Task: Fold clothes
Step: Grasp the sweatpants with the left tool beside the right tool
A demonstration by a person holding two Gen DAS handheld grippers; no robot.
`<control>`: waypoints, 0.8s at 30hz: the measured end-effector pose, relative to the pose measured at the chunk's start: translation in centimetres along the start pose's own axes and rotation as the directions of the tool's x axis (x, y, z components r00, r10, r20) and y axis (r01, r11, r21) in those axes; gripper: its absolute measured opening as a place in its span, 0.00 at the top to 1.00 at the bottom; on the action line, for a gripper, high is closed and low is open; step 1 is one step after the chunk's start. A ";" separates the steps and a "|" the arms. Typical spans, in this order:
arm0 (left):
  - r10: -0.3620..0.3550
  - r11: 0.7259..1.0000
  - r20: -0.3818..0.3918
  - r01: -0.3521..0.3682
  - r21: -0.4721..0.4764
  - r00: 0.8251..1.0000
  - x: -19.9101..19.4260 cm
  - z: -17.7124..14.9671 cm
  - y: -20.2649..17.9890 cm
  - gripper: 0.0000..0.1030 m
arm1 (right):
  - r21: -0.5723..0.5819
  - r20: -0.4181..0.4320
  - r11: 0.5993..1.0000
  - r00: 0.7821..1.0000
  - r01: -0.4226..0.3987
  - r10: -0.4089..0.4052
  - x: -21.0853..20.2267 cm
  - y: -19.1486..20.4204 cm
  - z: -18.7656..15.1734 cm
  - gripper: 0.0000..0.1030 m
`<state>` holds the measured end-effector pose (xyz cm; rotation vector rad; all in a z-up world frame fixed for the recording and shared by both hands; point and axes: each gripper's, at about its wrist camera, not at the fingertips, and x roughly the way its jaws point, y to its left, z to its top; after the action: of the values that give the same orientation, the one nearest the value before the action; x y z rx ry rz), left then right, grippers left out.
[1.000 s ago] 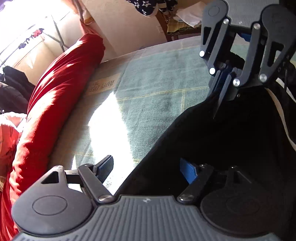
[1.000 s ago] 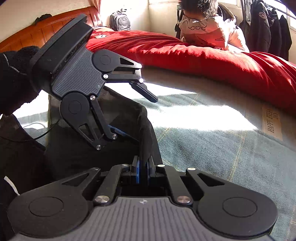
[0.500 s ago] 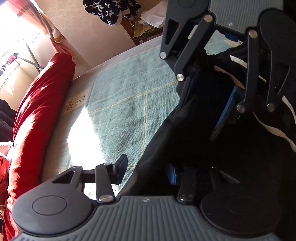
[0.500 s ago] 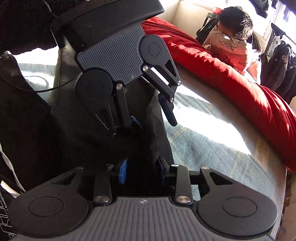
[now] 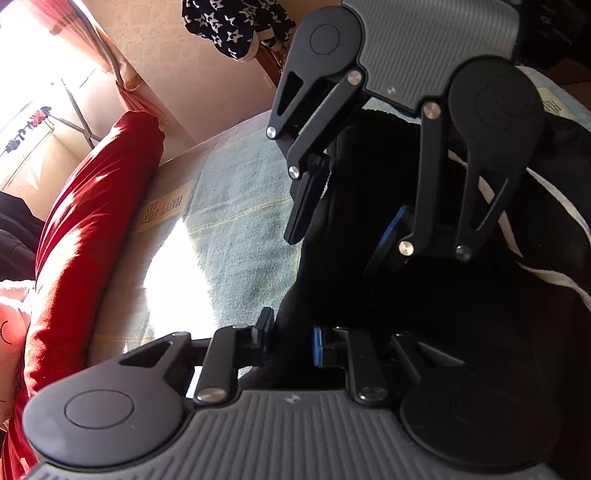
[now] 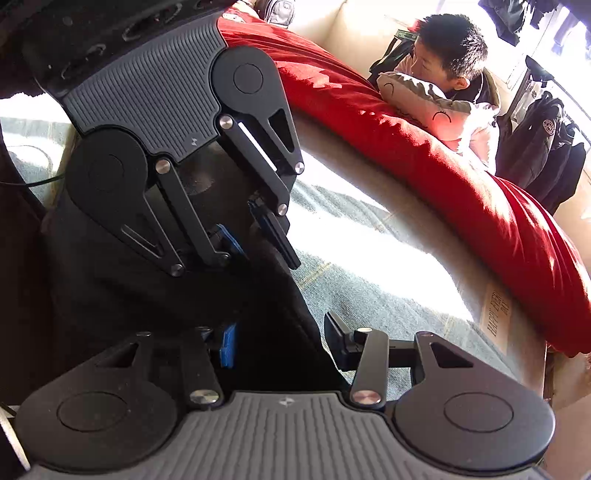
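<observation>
A black garment (image 5: 406,295) with a white stripe (image 5: 535,273) lies on the teal bed cover (image 5: 240,240). At the bottom of the left wrist view my left gripper (image 5: 291,339) is closing, its jaws narrow, and the pads press on the garment's left edge. Facing it from above is my right gripper (image 5: 332,251), its jaws apart and opening. In the right wrist view the right gripper (image 6: 280,343) straddles the garment (image 6: 110,295) edge without pinching it. The left gripper (image 6: 264,254) holds the cloth just beyond.
A red quilt (image 5: 85,221) is rolled along the bed's far side (image 6: 443,166), and a person (image 6: 450,74) leans on it. Dark coats (image 6: 543,147) hang behind. A star-patterned cloth (image 5: 236,26) hangs by the wall. Sunlit bed cover lies beside the garment.
The left jaws went from wide apart to narrow around the garment's edge. The right jaws, shut on the cloth a second ago, have opened, and that gripper rolled and came closer.
</observation>
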<state>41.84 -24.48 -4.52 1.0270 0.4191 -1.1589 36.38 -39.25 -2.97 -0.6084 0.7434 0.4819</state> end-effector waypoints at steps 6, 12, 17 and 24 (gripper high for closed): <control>0.023 0.998 -0.011 -0.022 0.059 1.000 -0.2 -0.4 -0.3 0.73 | -0.068 -0.064 0.997 0.997 0.028 -0.032 1.7 1.2 0.1 0.86; 0.090 0.980 -0.092 -0.072 0.186 0.992 0.2 -2.3 0.1 0.63 | -0.089 -0.014 0.993 0.997 0.075 -0.076 -0.8 2.3 0.2 0.88; 0.106 0.963 -0.213 -0.047 0.266 0.971 1.2 -4.7 1.1 0.62 | -0.101 -0.004 0.992 0.997 0.080 -0.081 -2.1 3.2 0.2 0.88; 0.031 0.985 -0.222 0.008 0.175 0.975 0.5 -6.6 3.1 0.70 | -0.094 0.002 0.993 0.997 0.071 -0.072 -3.7 4.1 -0.1 0.88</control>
<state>46.28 -19.17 -6.85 1.3191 0.4949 -1.0871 31.50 -36.99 -1.70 -0.7209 0.7011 0.4519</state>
